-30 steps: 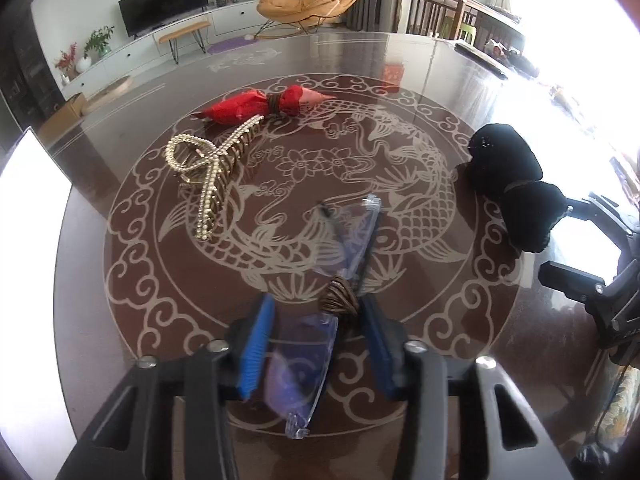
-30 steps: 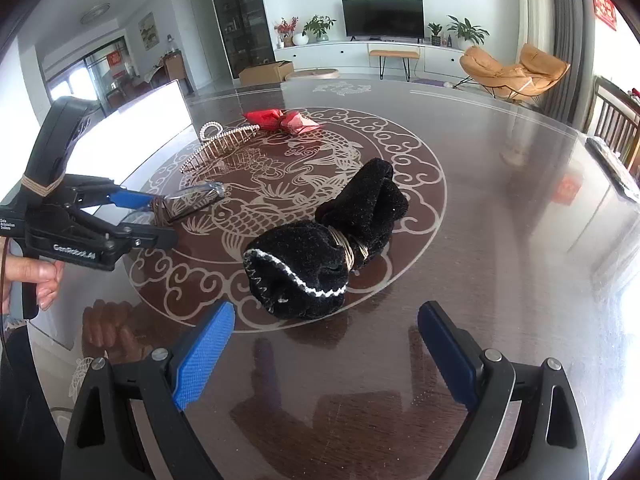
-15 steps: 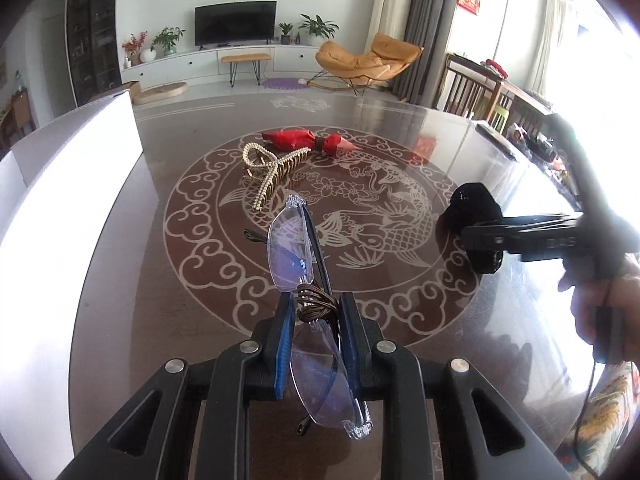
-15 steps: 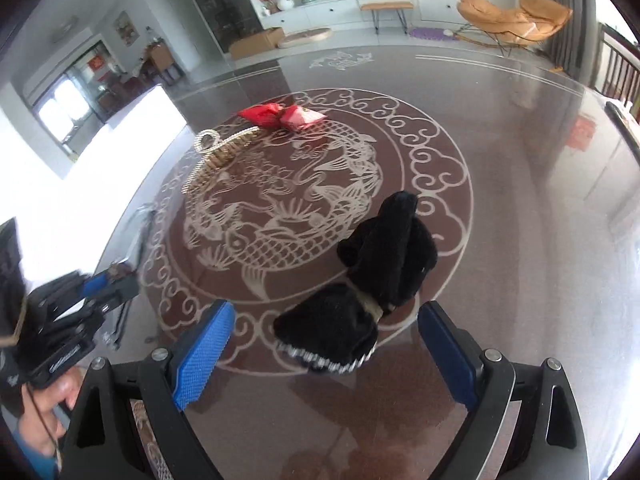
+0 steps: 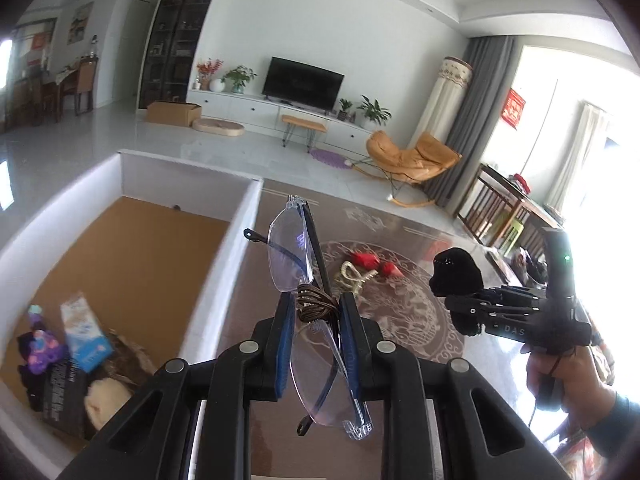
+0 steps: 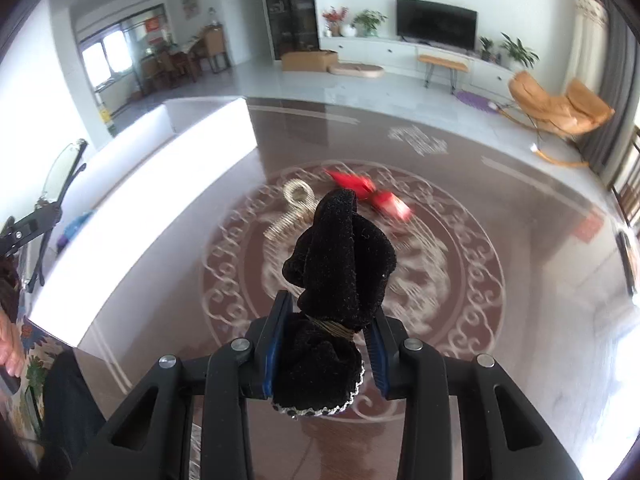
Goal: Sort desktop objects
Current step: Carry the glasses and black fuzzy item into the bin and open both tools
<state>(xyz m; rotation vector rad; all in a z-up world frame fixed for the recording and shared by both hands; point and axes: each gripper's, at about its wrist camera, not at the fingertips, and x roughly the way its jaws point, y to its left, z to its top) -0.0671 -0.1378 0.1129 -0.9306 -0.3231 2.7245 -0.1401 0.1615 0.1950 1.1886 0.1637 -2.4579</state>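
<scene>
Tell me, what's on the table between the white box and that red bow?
A pearl hair clip, just left of the red bow, with bare table toward the white box; right wrist view.

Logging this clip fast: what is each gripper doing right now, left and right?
Left gripper: shut on the glasses.
Right gripper: jaws have just been closing, now shut on the black velvet bow.

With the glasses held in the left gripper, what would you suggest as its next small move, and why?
Probably carry the glasses leftward over the white box wall. The left gripper is shut on them above the table, right beside the box.
</scene>
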